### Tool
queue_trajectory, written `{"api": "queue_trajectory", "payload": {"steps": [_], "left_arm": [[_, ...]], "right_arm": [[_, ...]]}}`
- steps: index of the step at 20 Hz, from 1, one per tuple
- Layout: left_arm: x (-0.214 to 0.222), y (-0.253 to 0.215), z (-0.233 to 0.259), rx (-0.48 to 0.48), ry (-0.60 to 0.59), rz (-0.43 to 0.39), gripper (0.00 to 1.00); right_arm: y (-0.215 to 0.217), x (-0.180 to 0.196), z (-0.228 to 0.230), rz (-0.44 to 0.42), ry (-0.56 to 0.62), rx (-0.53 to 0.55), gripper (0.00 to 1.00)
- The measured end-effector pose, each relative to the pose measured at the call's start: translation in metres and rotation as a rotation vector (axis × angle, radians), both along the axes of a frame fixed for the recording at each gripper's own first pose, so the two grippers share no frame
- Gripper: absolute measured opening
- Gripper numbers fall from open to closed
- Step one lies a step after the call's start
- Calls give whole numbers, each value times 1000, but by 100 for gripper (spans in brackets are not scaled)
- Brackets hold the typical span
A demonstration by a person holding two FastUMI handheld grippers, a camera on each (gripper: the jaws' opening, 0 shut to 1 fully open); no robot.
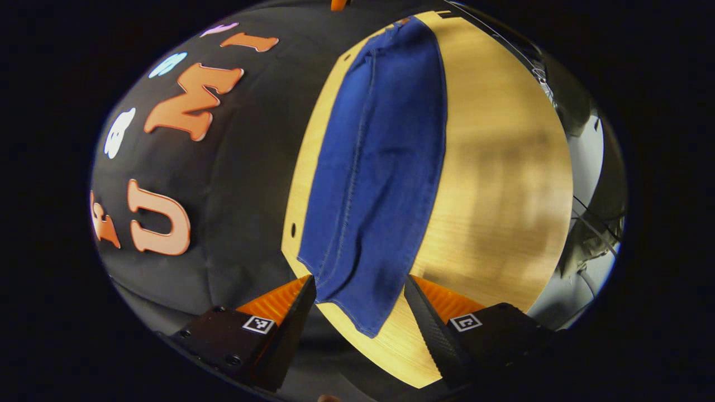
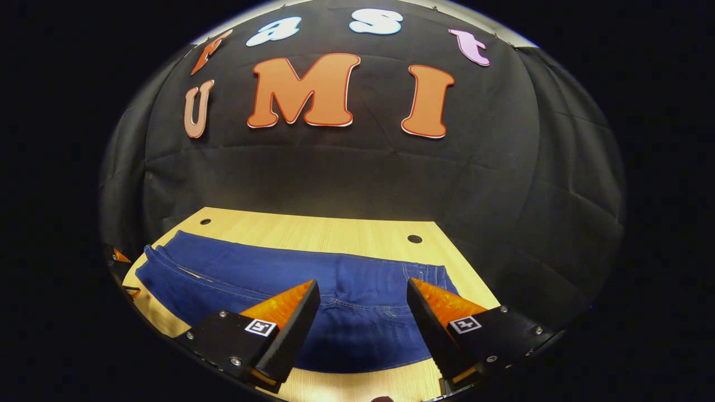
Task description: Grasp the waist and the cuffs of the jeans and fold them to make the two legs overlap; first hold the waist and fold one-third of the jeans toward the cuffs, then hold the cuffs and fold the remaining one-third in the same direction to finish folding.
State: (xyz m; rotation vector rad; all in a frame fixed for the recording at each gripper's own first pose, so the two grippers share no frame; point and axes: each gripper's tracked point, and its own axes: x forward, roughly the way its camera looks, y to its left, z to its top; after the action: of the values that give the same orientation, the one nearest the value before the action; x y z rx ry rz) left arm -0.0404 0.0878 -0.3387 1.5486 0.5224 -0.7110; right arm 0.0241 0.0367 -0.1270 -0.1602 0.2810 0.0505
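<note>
While the jeans (image 1: 374, 184) lie flat along the far side of the table (image 1: 503, 184), close to the black cloth wall (image 1: 246, 184), I hold my left gripper (image 1: 360, 293) above the cuff end with its jaws spread wide and nothing between them. From the left gripper view the legs look overlapped, one on the other, stretching away from me. My right gripper (image 2: 363, 298) hangs over the waist end of the jeans (image 2: 346, 290), jaws also wide apart and gripping nothing, the denim showing between the two orange fingers (image 2: 279, 304).
</note>
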Motion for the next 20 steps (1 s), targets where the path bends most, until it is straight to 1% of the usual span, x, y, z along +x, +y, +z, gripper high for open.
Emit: {"api": "queue_trajectory", "payload": {"steps": [3,4,5,6,8,9,10,11,14,16,18,20], "left_arm": [[8,12,-15,63,49,18,98],[11,18,-20,82,63,12,98],[14,21,-25,108,79,-1,100],[16,23,-30,132,87,-17,98],[24,24,-35,165,78,-53,98],[28,24,-36,173,73,-59,96],[31,24,-37,174,68,-59,99],[36,21,-37,177,58,-63,94],[61,12,-41,177,6,-80,94],[79,5,-43,163,-51,-95,90],[87,5,-56,174,-55,-116,86],[88,6,-70,181,-43,-123,44]], "right_arm": [[-11,-1,-5,-23,15,-6,97],[-14,-1,-4,-29,17,-3,97],[-16,0,-3,-35,17,2,97],[-18,1,-1,-41,15,7,97],[-23,3,-4,-52,21,16,97],[-24,4,-4,-54,27,23,97],[-23,6,-5,-57,31,30,97],[-23,6,-6,-58,36,35,97],[-18,8,-6,-57,42,41,97],[-13,8,-6,-47,48,39,97],[-8,10,-7,-40,58,37,97],[-3,11,-7,-36,64,50,97]]}}
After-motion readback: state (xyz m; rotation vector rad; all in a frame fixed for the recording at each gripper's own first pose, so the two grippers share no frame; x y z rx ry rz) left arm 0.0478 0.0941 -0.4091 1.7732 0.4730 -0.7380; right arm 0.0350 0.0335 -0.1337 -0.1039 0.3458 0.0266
